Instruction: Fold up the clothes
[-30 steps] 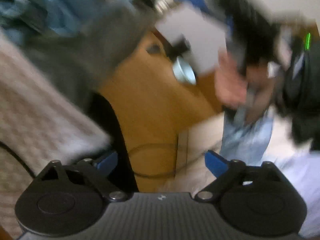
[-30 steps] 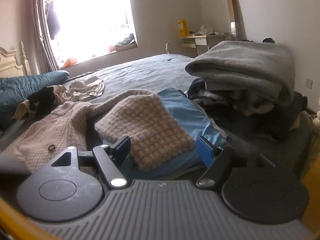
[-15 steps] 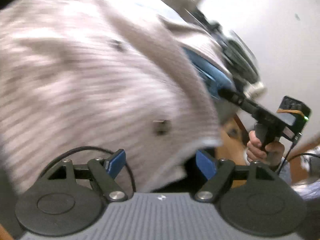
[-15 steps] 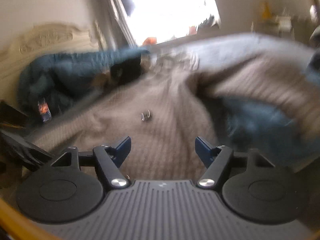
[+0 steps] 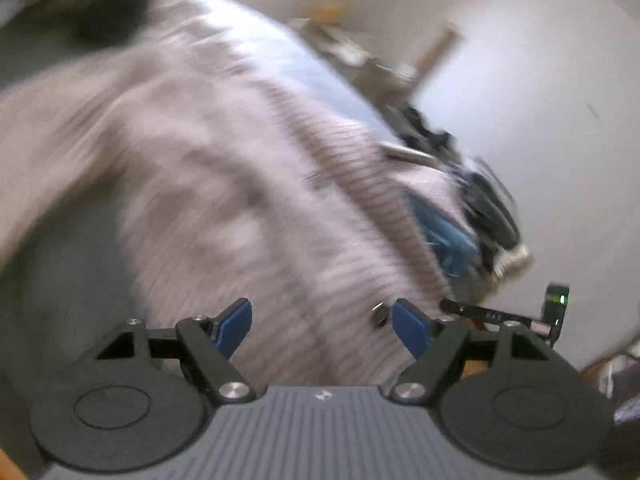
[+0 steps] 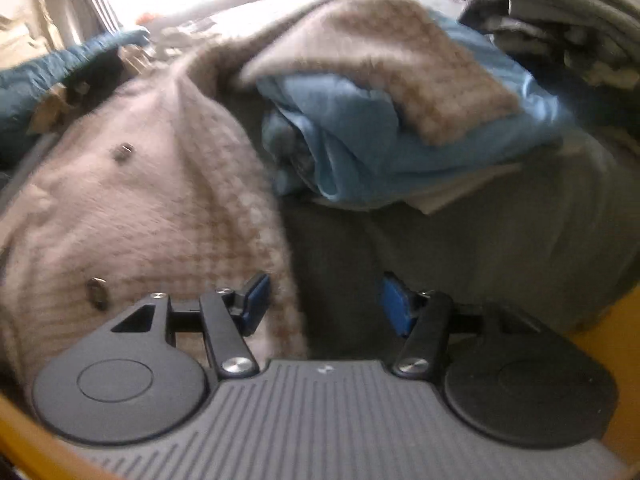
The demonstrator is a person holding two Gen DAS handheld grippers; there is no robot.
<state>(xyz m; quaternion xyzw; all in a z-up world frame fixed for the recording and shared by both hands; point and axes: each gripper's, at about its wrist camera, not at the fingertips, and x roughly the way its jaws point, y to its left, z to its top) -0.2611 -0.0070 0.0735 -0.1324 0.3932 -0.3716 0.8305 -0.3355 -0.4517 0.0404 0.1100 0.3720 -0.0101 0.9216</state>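
Left gripper (image 5: 322,326) tilted, low over beige cardigan (image 5: 224,184), fingers apart, empty. Right gripper (image 6: 322,304) level at cardigan edge, fingers apart, straddling hem.

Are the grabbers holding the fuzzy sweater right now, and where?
Nothing is held. The left hand-held gripper and the right hand-held gripper are both open over the beige knit cardigan, near its bottom edge.
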